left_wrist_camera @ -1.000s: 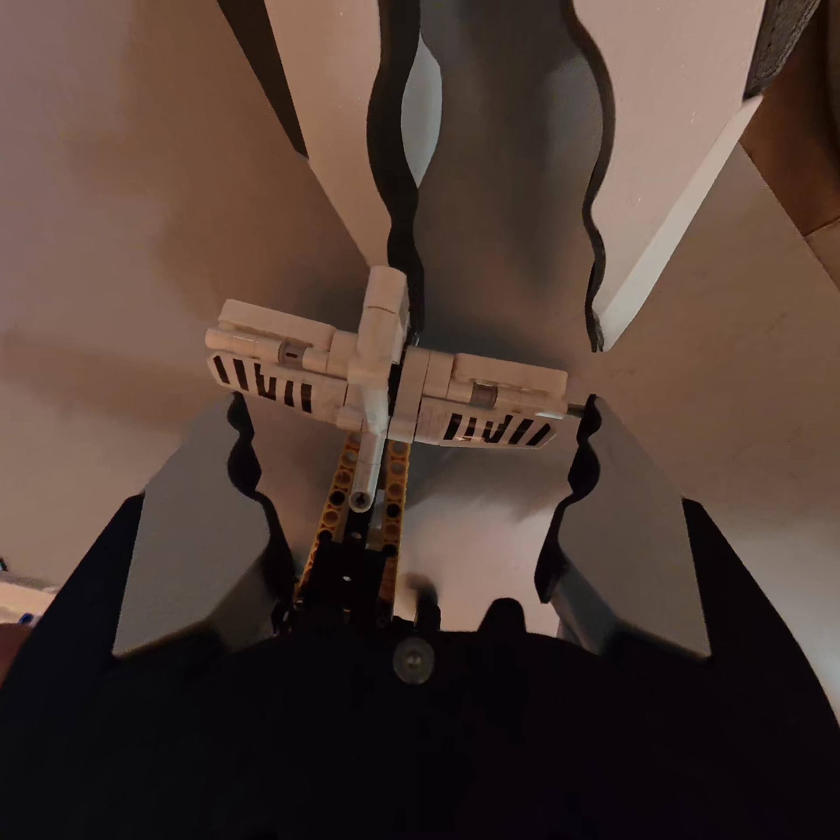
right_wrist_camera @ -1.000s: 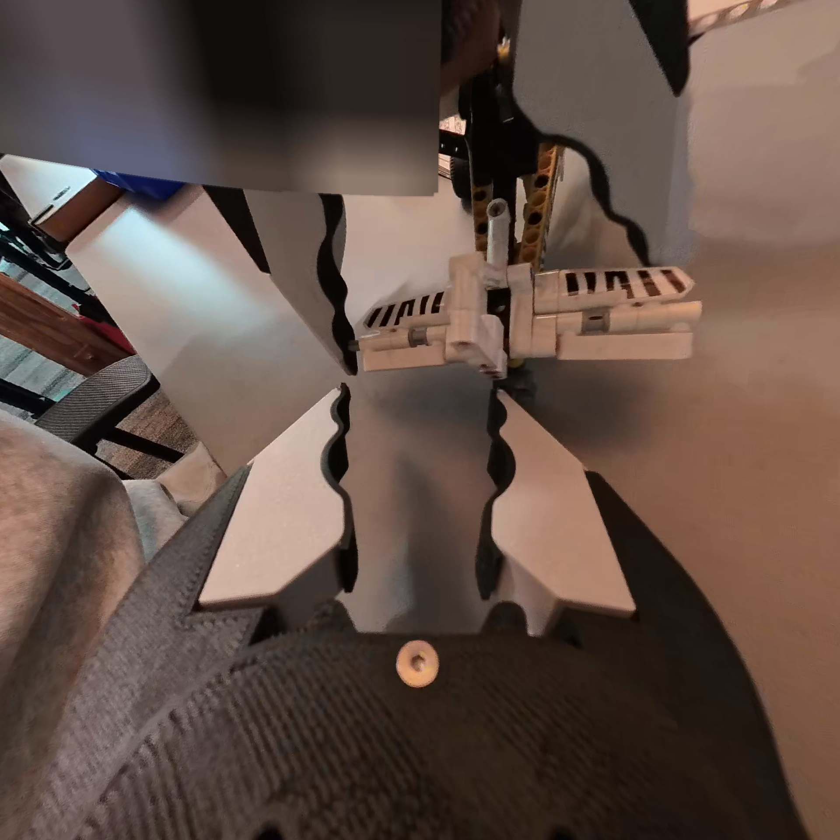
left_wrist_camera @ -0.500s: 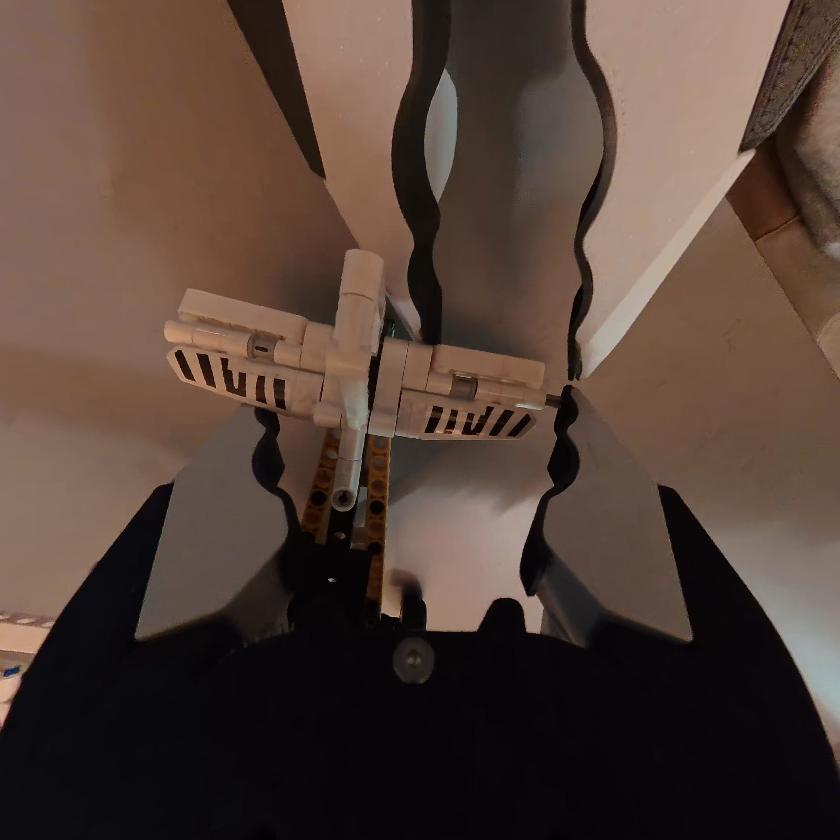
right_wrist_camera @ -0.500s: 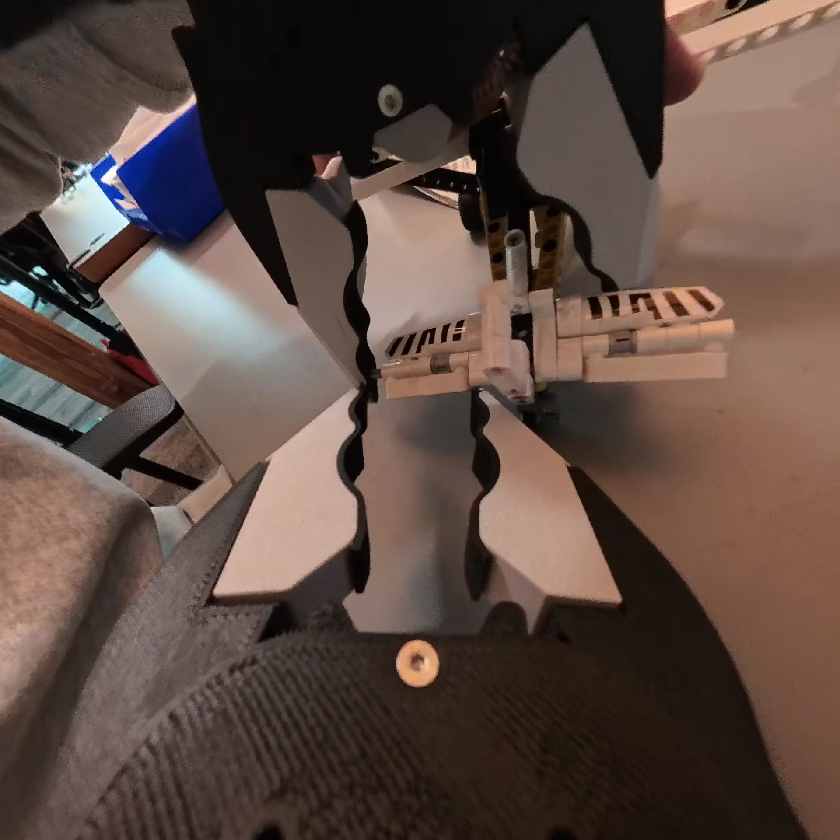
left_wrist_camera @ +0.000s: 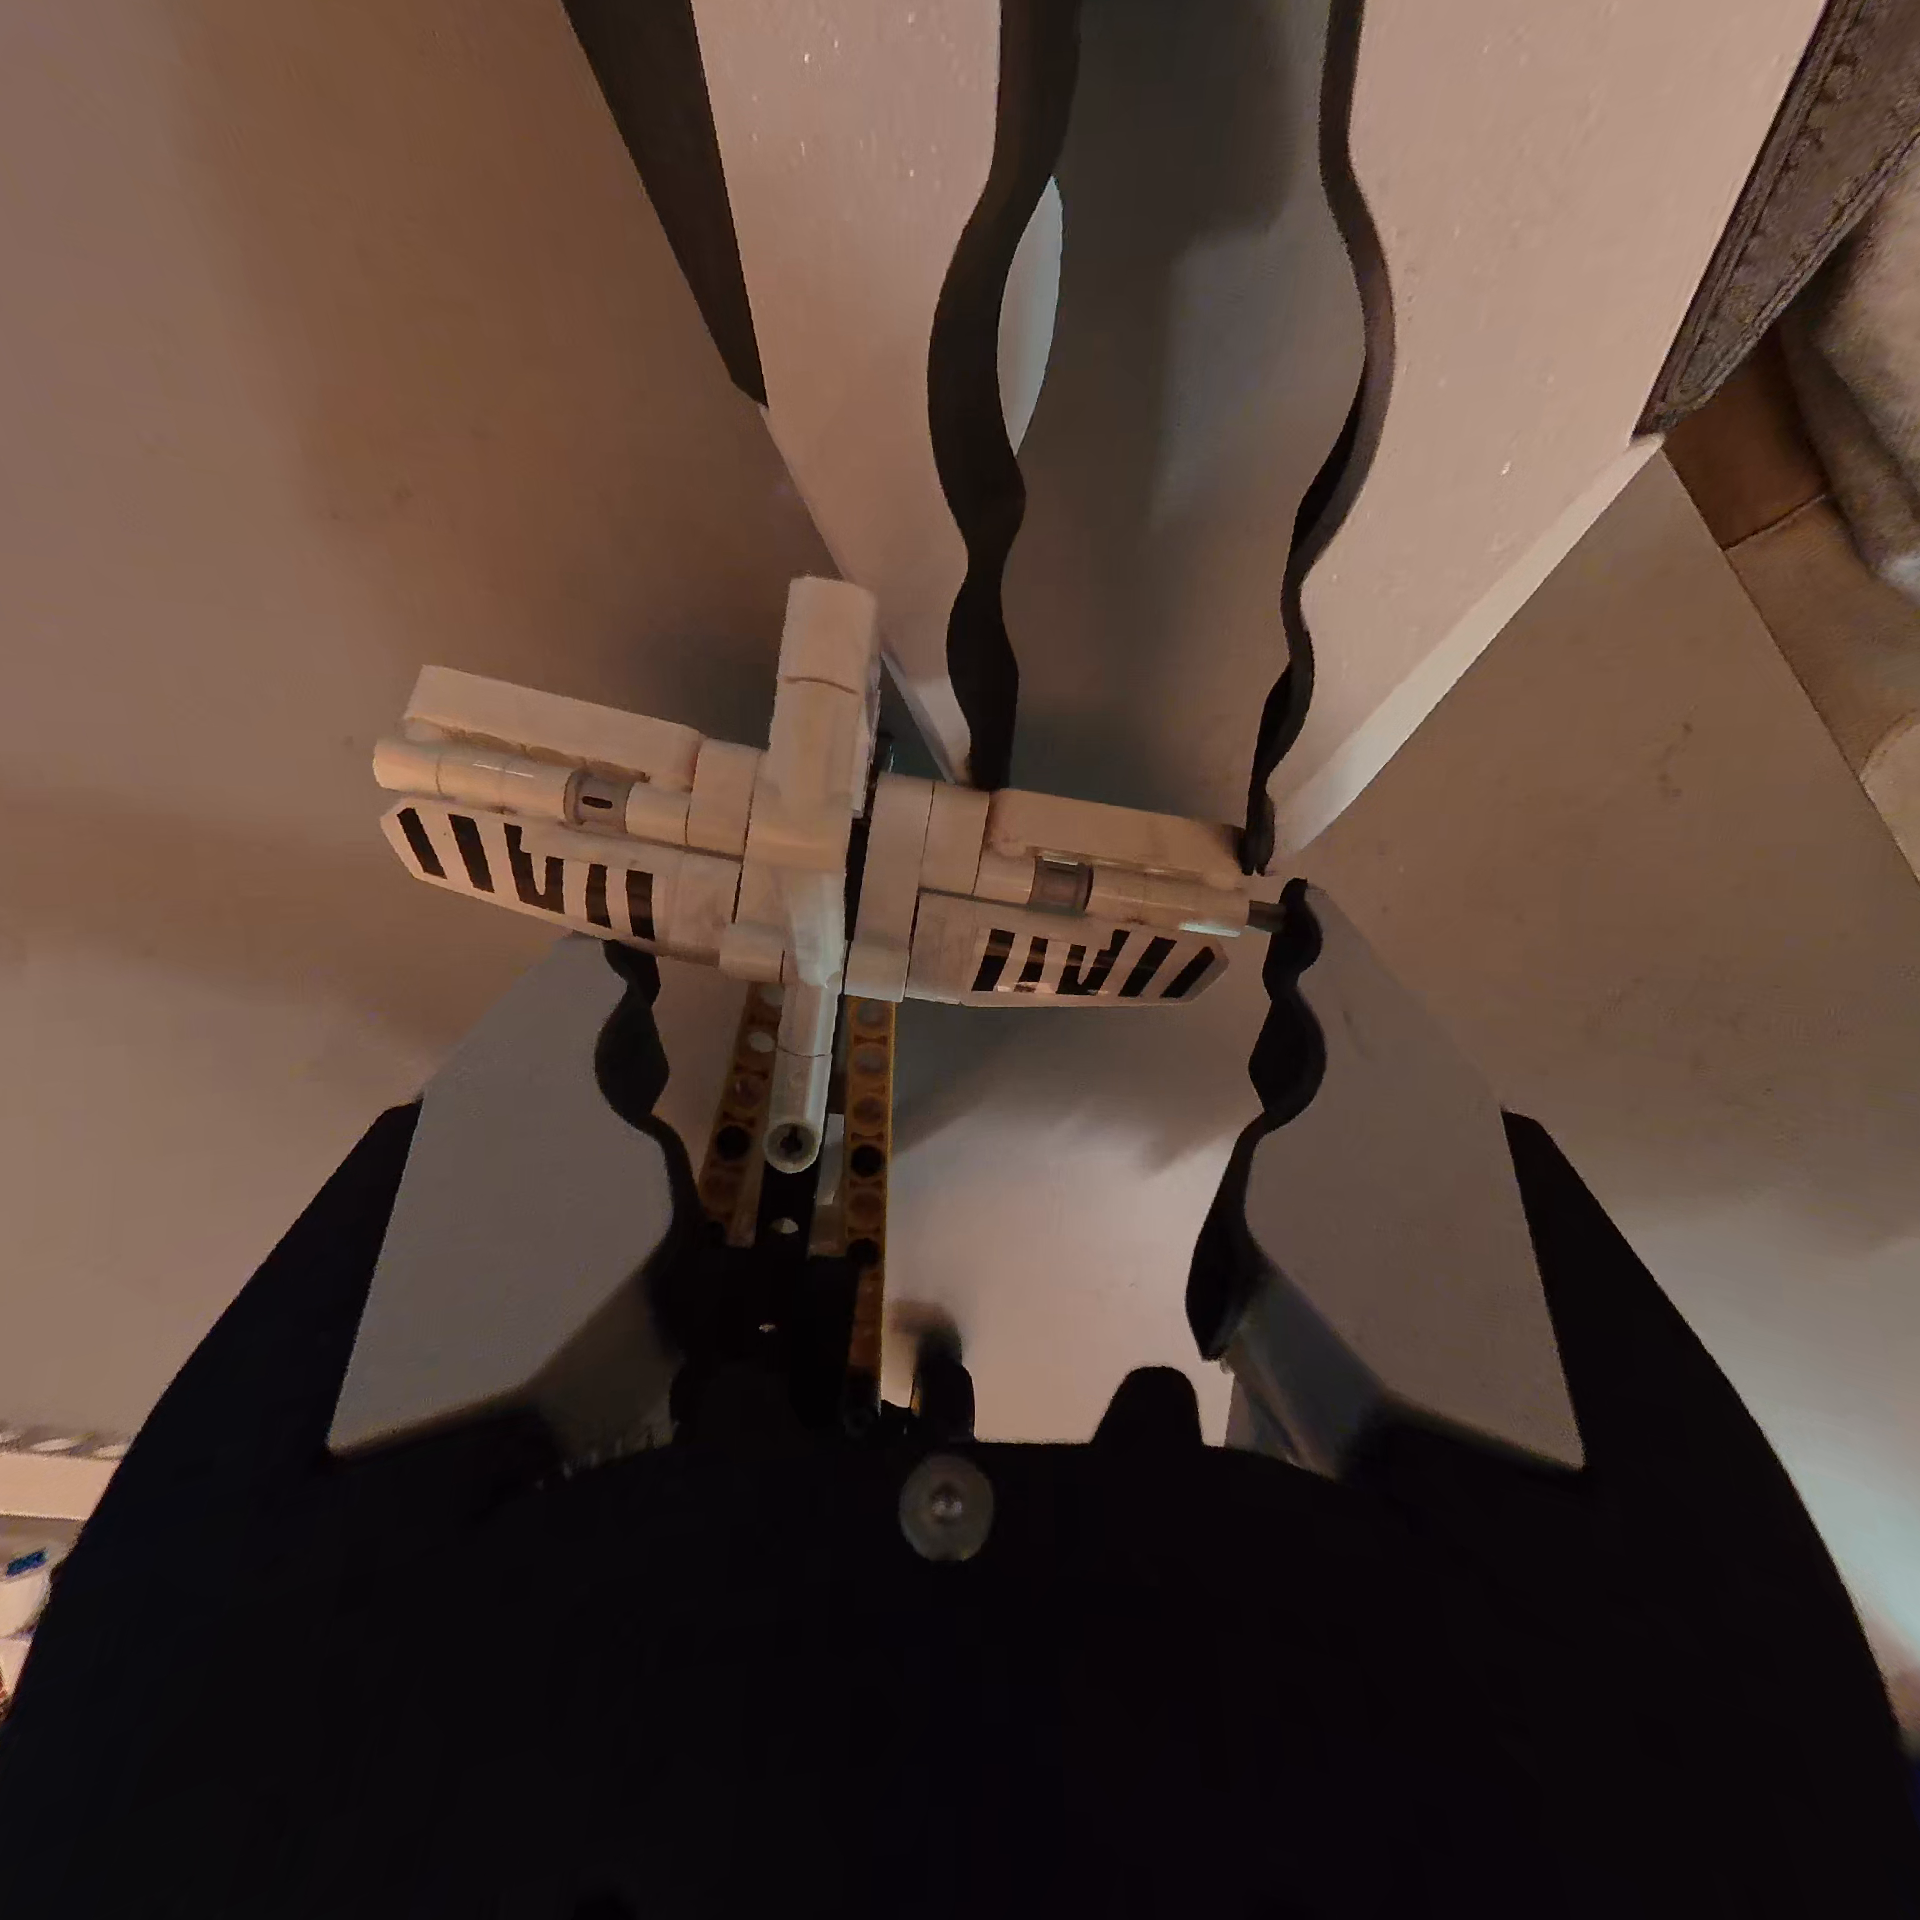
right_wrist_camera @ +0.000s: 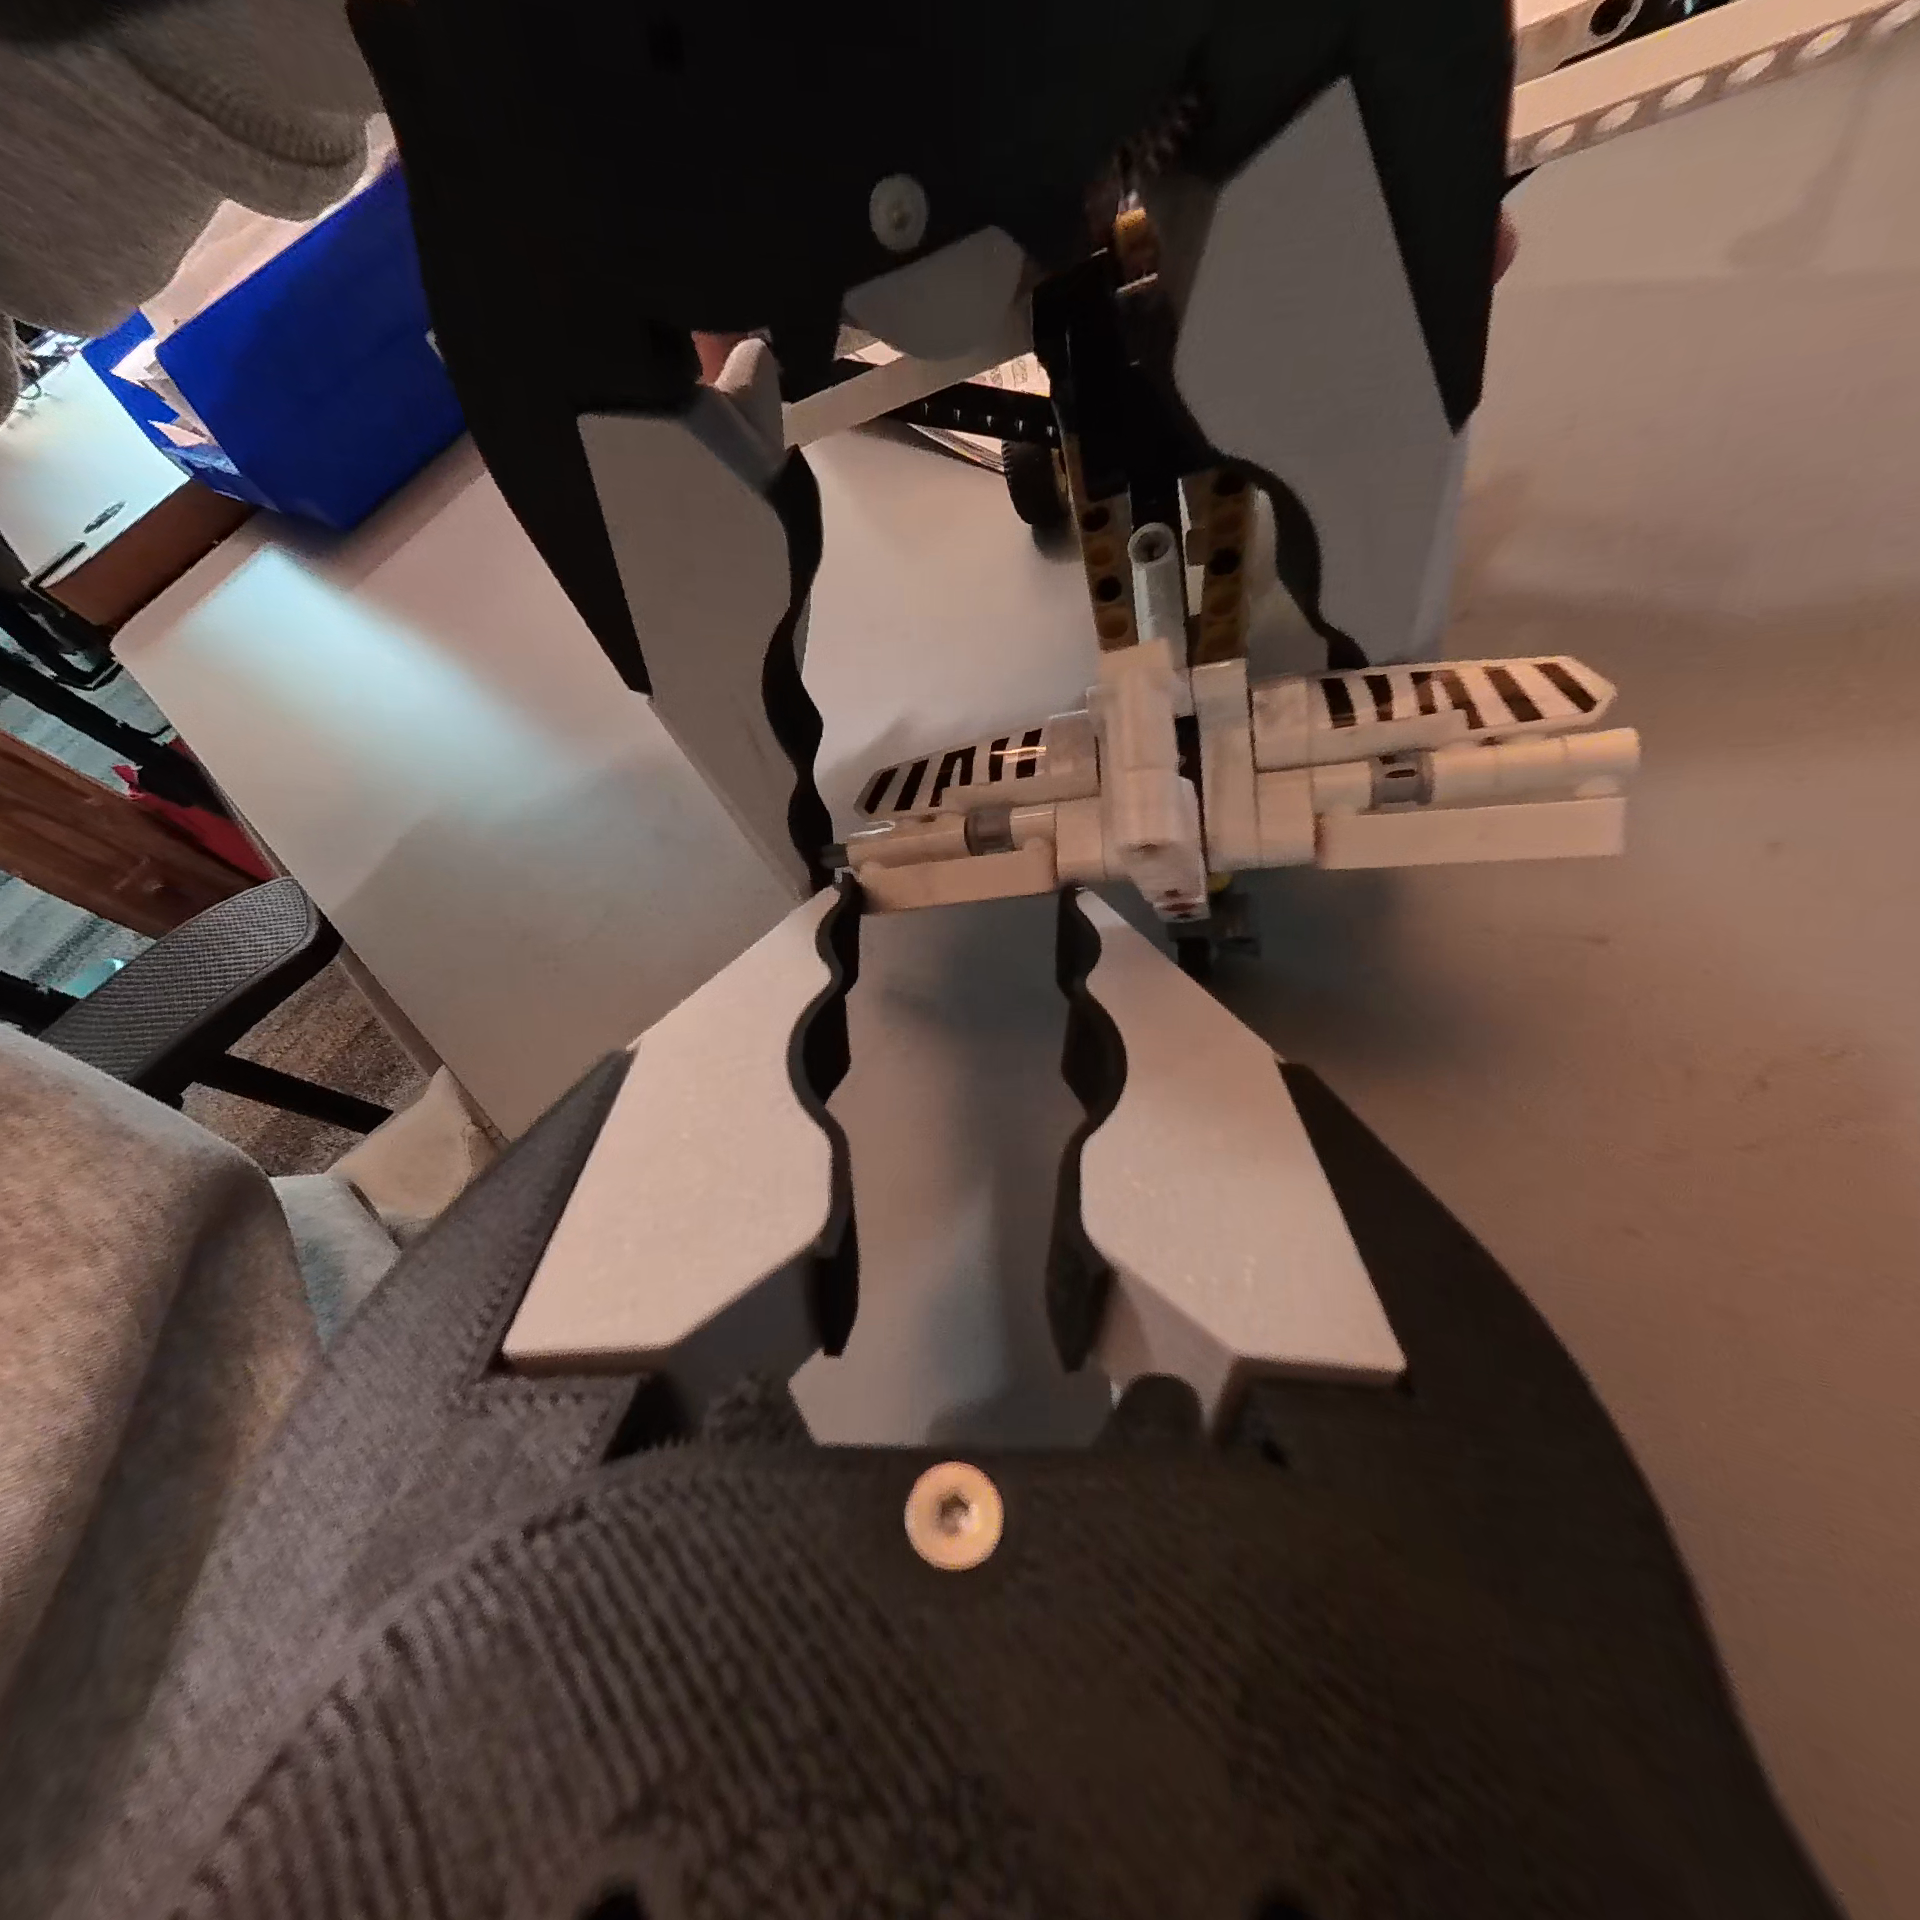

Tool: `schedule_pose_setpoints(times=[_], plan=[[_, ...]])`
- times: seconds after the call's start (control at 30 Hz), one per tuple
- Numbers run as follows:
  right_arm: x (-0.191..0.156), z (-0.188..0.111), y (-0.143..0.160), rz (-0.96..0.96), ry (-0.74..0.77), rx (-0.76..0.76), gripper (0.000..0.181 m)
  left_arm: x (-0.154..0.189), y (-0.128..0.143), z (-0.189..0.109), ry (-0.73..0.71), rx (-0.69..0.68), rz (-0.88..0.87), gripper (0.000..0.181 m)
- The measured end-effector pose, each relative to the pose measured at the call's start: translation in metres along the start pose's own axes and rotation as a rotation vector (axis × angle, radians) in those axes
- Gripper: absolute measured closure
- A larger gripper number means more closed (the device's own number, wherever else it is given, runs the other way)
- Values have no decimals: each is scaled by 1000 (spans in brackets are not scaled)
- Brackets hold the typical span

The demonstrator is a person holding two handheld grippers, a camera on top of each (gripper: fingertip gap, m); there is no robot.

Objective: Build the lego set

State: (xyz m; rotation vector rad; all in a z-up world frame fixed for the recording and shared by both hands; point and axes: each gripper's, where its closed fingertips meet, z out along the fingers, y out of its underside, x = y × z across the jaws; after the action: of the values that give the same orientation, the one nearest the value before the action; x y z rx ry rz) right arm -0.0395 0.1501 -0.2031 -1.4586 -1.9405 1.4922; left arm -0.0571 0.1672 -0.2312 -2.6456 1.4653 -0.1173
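Observation:
A lego model with a white striped cross-shaped wing [left_wrist_camera: 790,862] on a black and yellow beam [left_wrist_camera: 862,1101] stands tilted over the table. My left gripper [left_wrist_camera: 956,935] is open wide. The beam lies against its left finger [left_wrist_camera: 520,1226], and the wing's axle end touches its right fingertip. In the right wrist view the wing [right_wrist_camera: 1143,790] sits just past my right gripper [right_wrist_camera: 961,904]. Its jaws stand a narrow gap apart, and their tips bracket the near edge of one wing half. The right gripper also shows in the left wrist view [left_wrist_camera: 1122,816], coming in from above.
The pale table [right_wrist_camera: 1662,1039] carries a blue box [right_wrist_camera: 301,364] and loose dark parts [right_wrist_camera: 977,416] at the back. A white holed beam [right_wrist_camera: 1714,83] lies top right. An office chair [right_wrist_camera: 177,987] stands past the table's left edge. A grey sleeve [right_wrist_camera: 104,1351] is close. My two grippers' fingertips are within a few centimetres of each other.
My right gripper's jaws have narrowed and its tips have come up to one wing half. The left gripper and the model have kept about the same pose.

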Motion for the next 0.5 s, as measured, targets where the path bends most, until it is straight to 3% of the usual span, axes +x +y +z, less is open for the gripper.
schedule_pose_setpoints(times=[0.5], plan=[[1, -1, 0, -9, 3, -6, 146, 0, -1, 0, 21, -9, -11, 70]])
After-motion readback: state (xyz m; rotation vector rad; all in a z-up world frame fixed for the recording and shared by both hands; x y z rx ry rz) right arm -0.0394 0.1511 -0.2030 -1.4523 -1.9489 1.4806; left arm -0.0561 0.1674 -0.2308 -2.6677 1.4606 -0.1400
